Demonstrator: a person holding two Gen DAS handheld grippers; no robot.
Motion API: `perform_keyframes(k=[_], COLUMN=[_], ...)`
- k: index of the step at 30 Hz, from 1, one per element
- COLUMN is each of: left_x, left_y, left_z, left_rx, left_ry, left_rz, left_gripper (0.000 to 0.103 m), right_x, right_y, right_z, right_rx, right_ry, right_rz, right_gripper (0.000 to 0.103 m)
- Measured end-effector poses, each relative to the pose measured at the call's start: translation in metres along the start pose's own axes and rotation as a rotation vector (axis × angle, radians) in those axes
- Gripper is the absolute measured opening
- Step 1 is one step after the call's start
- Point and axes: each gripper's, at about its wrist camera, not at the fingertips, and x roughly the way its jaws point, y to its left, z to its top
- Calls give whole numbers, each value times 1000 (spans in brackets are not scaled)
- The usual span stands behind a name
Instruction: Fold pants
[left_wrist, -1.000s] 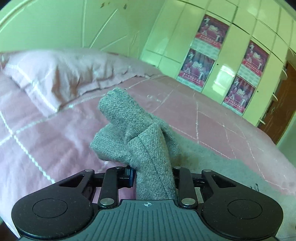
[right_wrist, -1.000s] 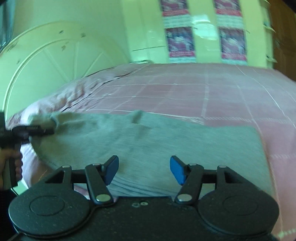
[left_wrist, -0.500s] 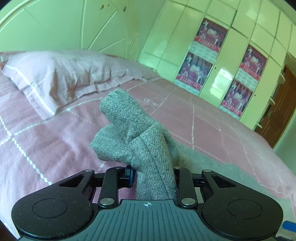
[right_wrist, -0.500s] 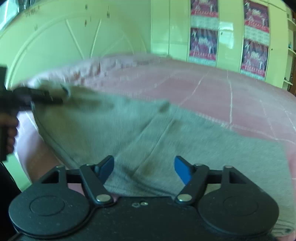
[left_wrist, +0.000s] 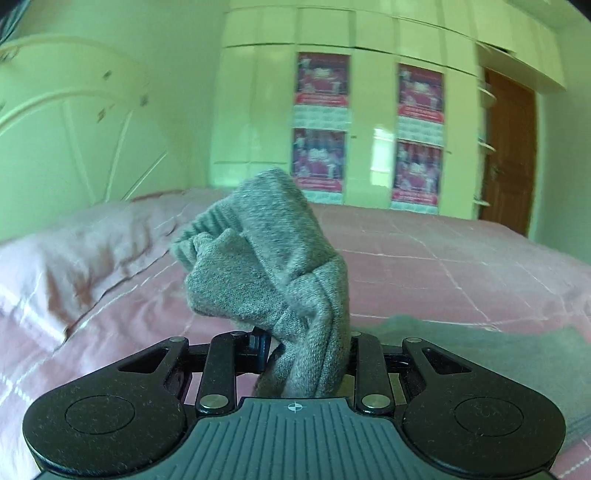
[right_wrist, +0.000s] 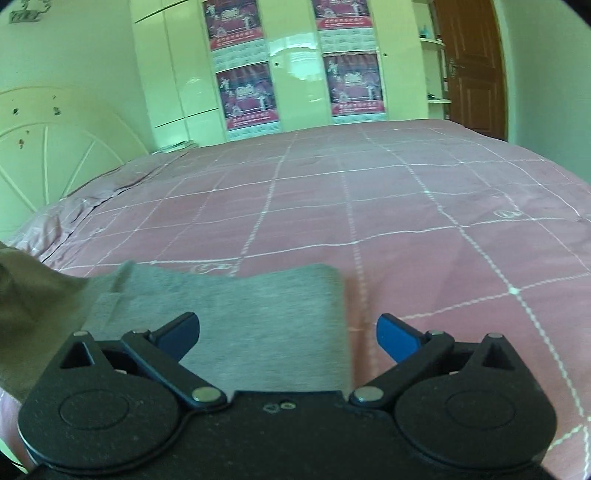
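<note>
Right wrist view: bed (right_wrist: 369, 192) lies wide and bare beyond the grey pants (right_wrist: 258, 317). My right gripper (right_wrist: 288, 332) has just spread wide—nothing between its jaws. My left gripper (left_wrist: 306, 350) stays clamped on a bunched end, lifted—fold underway, right edge free.

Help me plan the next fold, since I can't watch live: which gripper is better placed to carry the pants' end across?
Left. The left gripper is already clamped on a bunched end of the grey pants, lifted above the bed. The right gripper has just been opening and holds nothing, with fabric only lying beneath.
</note>
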Motion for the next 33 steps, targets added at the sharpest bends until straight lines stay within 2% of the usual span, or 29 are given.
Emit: perform_keyframes(k=[5, 7, 8, 10, 11, 12, 14, 18, 23, 26, 29, 33], left_x=[-13, -17, -18, -12, -11, -14, -23, -36, -40, -45, -48, -65], left_y=[-101, -147, -175, -219, -234, -242, -240, -201, -153, -132, -114, -93], left_z=[21, 26, 26, 19, 10, 2, -7, -11, -19, -27, -34, -42], left_rx=[161, 202, 221, 220, 212, 208, 186, 156, 126, 108, 106, 139], left_ry=[-73, -87, -64, 37, 79, 80, 103, 93, 135, 155, 167, 213], left_rz=[-116, -209, -297, -468, -520, -511, -508, -431, -351, -322, -314, -359], left_gripper=[28, 28, 30, 68, 103, 103, 103, 103, 103, 103, 103, 103], right_x=[-3, -8, -7, -7, -7, -6, -7, -2, 16, 21, 21, 27], right_y=[-40, -55, -63, -79, -87, -93, -103, -110, -101, -91, -88, -86], right_z=[2, 1, 0, -3, -5, -7, -12, -19, -23, -27, -29, -32], right_rx=[126, 178, 204, 277, 326, 375, 447, 532, 613, 635, 648, 689], right_ry=[-21, -32, -37, -42, -41, -38, -45, -61, 19, 85, 145, 170], right_rz=[-33, -46, -47, -45, -36, -23, 17, 156, 372, 463, 481, 508], right_gripper=[97, 97, 97, 97, 97, 97, 97, 96, 84, 77, 76, 76])
